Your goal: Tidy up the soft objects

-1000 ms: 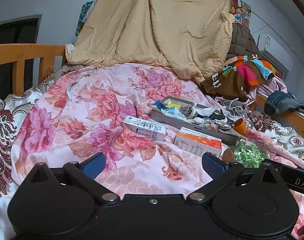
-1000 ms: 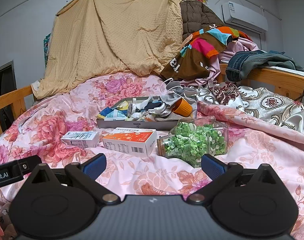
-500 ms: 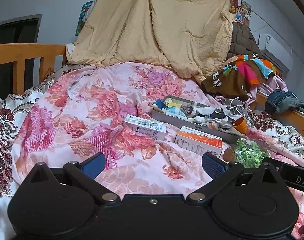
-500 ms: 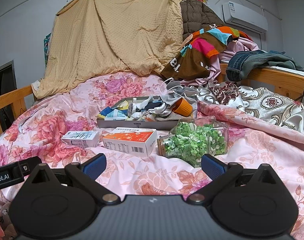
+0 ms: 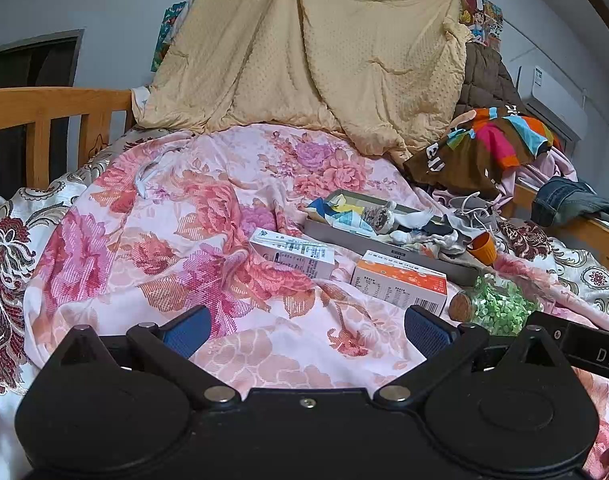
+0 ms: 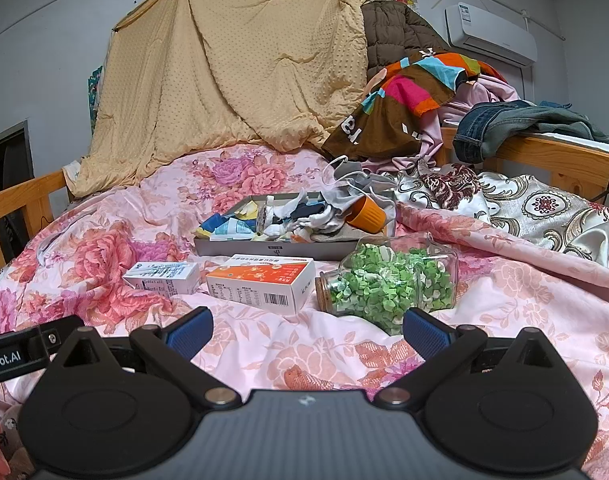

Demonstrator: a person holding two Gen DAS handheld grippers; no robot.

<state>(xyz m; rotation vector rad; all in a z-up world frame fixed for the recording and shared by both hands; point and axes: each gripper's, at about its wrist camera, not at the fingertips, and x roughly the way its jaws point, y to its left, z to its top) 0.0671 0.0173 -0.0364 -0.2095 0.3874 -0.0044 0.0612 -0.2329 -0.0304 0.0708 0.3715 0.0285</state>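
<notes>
A grey tray lies on the pink floral bedspread, holding a heap of socks and small cloths and an orange cup. It also shows in the left wrist view, with the socks in it. My left gripper is open and empty, low over the bedspread, well short of the tray. My right gripper is open and empty, just in front of a glass jar of green bits.
A white carton and an orange-white box lie in front of the tray. A tan quilt hangs at the back. A clothes pile and jeans sit at the right. Wooden bed rails border the bed.
The left wrist view has shifted slightly; the tray and boxes sit a little lower and closer. The right gripper has hardly moved. Both stay open.
</notes>
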